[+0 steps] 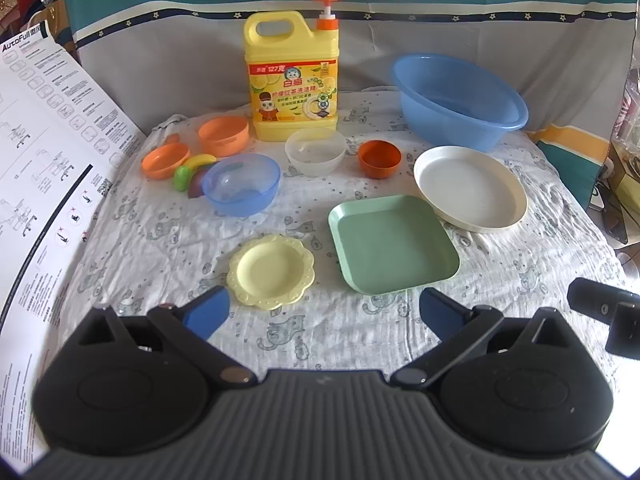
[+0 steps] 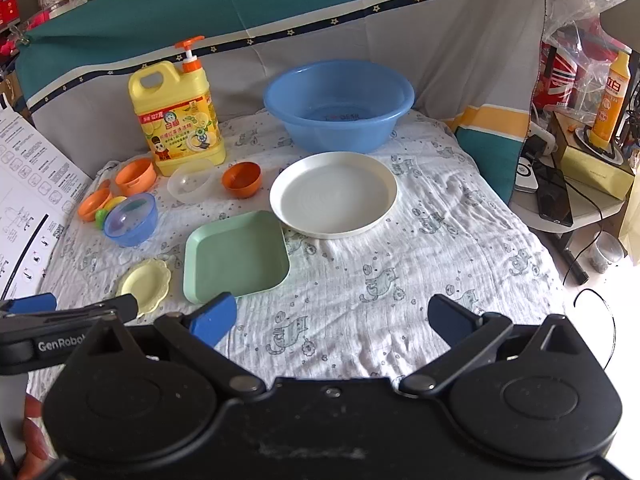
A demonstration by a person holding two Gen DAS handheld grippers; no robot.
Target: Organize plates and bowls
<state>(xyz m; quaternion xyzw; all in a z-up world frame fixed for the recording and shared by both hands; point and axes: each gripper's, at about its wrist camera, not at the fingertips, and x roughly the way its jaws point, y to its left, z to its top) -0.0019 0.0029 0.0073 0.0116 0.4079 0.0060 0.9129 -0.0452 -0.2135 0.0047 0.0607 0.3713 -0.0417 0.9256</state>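
Both hand-held grippers hover over the near edge of a table covered with a white cat-print cloth [image 2: 420, 248]. Left gripper [image 1: 324, 312]: jaws spread wide, nothing between the blue pads [image 1: 208, 312]. Right gripper [image 2: 332, 316]: jaws likewise spread wide and empty, positioned to the right of the left gripper.

Near row: a small pale-yellow scalloped plastic plate [image 1: 271, 270] lies just beyond the left gripper's left pad. To its right sits a mint-green square plastic plate [image 1: 394, 244]. Farther right, just beside the green plate's far corner, rests a large round cream-white plastic plate [image 1: 470, 188].

Middle row, left to right: a shallow orange plastic dish [image 1: 165, 161], a translucent blue plastic bowl [image 1: 241, 184], a clear plastic bowl [image 1: 315, 151] and a small dark-orange plastic bowl [image 1: 379, 159]. An orange plastic tub [image 1: 224, 135] stands behind the shallow dish. Small toy fruit pieces [image 1: 192, 172] lie between the shallow dish and the blue bowl, touching the bowl.

Far row: a yellow dish-soap jug with orange pump [image 1: 292, 76] stands upright at centre, and a large blue plastic basin [image 1: 460, 100] sits at the far right. A printed instruction sheet [image 1: 44, 152] leans along the left side.
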